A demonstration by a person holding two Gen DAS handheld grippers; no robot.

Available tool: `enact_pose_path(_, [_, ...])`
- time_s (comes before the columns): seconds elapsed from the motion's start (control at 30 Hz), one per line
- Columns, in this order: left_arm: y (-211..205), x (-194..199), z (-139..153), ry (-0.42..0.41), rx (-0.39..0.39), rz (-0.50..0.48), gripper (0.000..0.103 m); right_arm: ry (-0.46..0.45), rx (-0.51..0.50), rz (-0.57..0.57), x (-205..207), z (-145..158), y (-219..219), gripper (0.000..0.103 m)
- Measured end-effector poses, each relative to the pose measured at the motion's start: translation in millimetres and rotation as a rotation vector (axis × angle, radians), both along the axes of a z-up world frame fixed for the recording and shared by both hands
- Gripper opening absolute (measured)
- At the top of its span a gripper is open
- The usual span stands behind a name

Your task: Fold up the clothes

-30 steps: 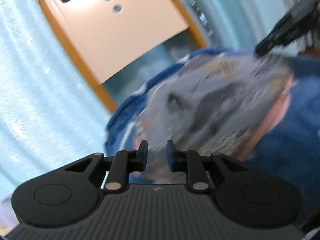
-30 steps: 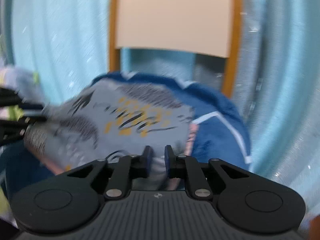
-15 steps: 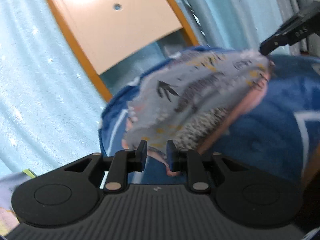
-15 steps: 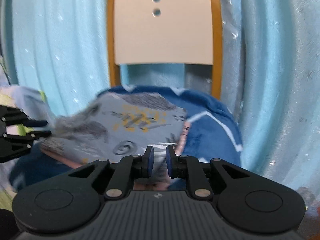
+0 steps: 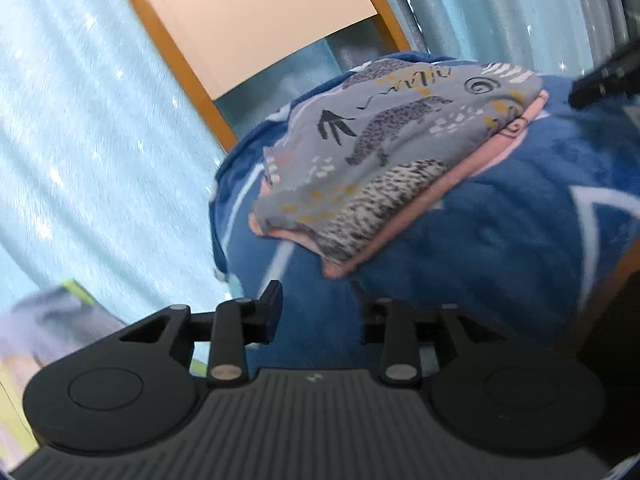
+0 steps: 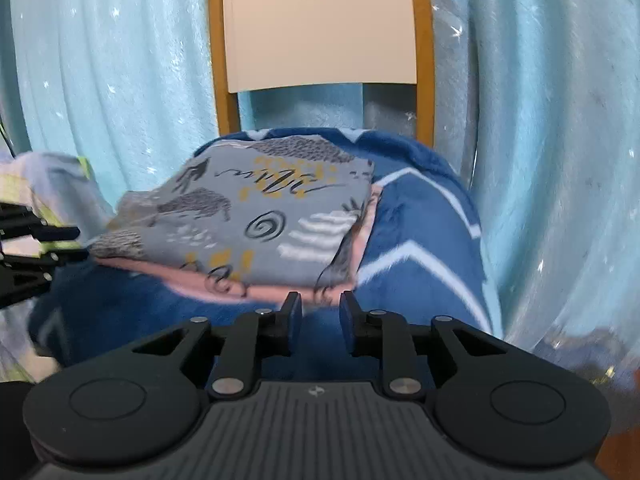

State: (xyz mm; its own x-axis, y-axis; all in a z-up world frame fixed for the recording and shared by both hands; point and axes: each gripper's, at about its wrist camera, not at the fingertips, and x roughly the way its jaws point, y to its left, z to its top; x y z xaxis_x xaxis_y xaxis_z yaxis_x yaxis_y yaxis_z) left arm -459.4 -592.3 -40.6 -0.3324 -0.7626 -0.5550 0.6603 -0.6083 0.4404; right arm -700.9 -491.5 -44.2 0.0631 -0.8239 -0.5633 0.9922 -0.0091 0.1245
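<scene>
A folded grey printed cotton garment with leopard, swirl and mustard markings lies flat on a pink folded piece beneath it, the pair stacked on a blue plush blanket with pale zigzag lines that covers the seat of an orange-framed chair with a cream backrest; pale blue curtains hang behind. My left gripper hovers short of the stack's near corner with its jaws spread wide and nothing between them. My right gripper sits just off the stack's front edge, jaws parted by a narrower gap, likewise gripping nothing; the pink hem shows above the gap, not inside it. From the left wrist view the grey piece reads as a compact rectangle, its edges roughly matched to the pink layer, one corner slightly ruffled. I judge the folding of this piece to be complete as it lies, both tools free of the cloth. A bundle of pale fabric with yellow-green patches shows at the left edge of the right wrist view, beside the other tool; whether it awaits folding I cannot tell. If the stack needs anything, it is only squaring of that ruffled corner.
</scene>
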Motion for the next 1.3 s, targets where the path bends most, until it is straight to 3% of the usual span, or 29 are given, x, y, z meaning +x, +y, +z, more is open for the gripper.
enact_pose_path(0.27, [18.0, 0.1, -1.8, 0.082, 0.071, 0.094, 0.032, -0.039, 0.026, -0.029, 23.1, -12.9, 28.2, 0.041])
enact_pose_path(0.37, [19.3, 1.6, 1.9, 0.142, 0.093, 0.117, 0.038, -0.051, 0.027, -0.053, 25.4, -13.4, 30.7, 0.046])
enact_pose_path(0.5, [21.1, -1.1, 1.0, 0.200, 0.129, 0.112, 0.054, -0.041, 0.030, -0.060, 30.1, -12.5, 29.0, 0.059])
enact_pose_path(0.63, [18.3, -5.1, -7.3, 0.227, 0.157, 0.128, 0.074, -0.014, 0.044, -0.083, 35.2, -15.4, 21.4, 0.090])
enact_pose_path(0.67, [17.3, -4.7, -9.0, 0.235, 0.164, 0.136, 0.078, -0.006, 0.053, -0.091, 36.5, -17.0, 19.0, 0.092])
enact_pose_path(0.73, [15.2, -3.8, -12.3, 0.253, 0.178, 0.151, 0.097, 0.009, 0.061, -0.095, 39.3, -20.5, 15.8, 0.097])
enact_pose_path(0.77, [14.1, -3.4, -13.9, 0.262, 0.185, 0.159, 0.102, 0.024, 0.060, -0.096, 41.7, -22.0, 14.8, 0.098])
enact_pose_path(0.87, [14.5, -2.3, -19.7, 0.275, 0.185, 0.156, 0.102, 0.062, 0.056, -0.107, 47.8, -25.6, 12.5, 0.101])
enact_pose_path(1.3, [7.1, -1.6, -22.9, 0.345, 0.207, 0.186, 0.103, 0.071, 0.029, -0.209, 45.7, -32.3, 5.3, 0.103])
